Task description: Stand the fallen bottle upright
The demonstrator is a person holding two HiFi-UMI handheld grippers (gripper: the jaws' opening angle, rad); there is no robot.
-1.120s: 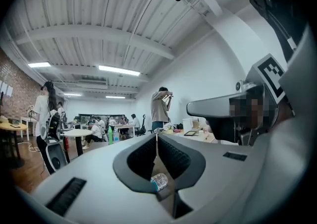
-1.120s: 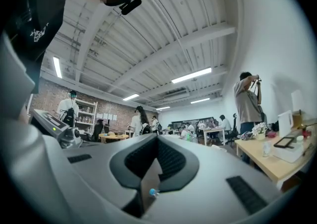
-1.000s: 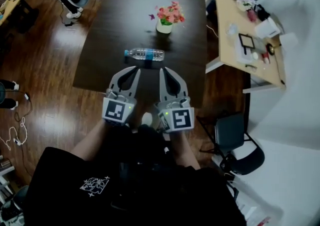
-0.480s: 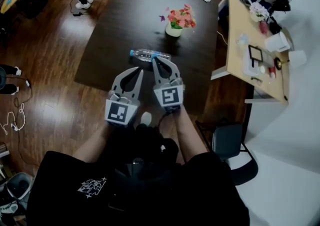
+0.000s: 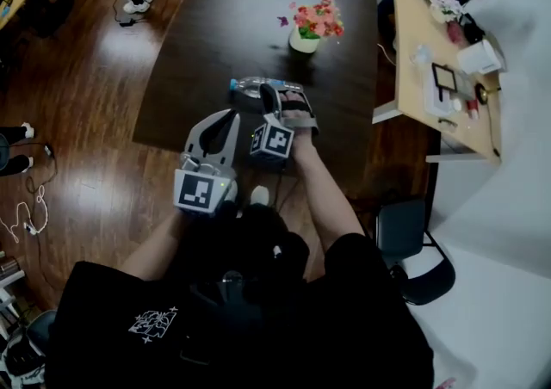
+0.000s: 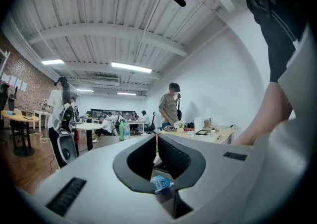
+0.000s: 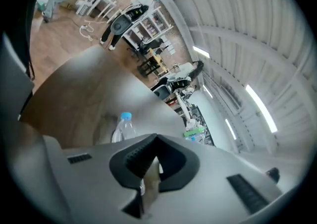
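The bottle lies on its side on the dark table, touching or just ahead of the tips of the right tongs, its blue cap off to their left. Those tongs are rolled sideways, their jaws drawn together and holding nothing. The left tongs sit back beside them at the table's near edge, also closed and empty. A pot of flowers stands beyond the bottle, apart from it. A light desk stands off to the right.
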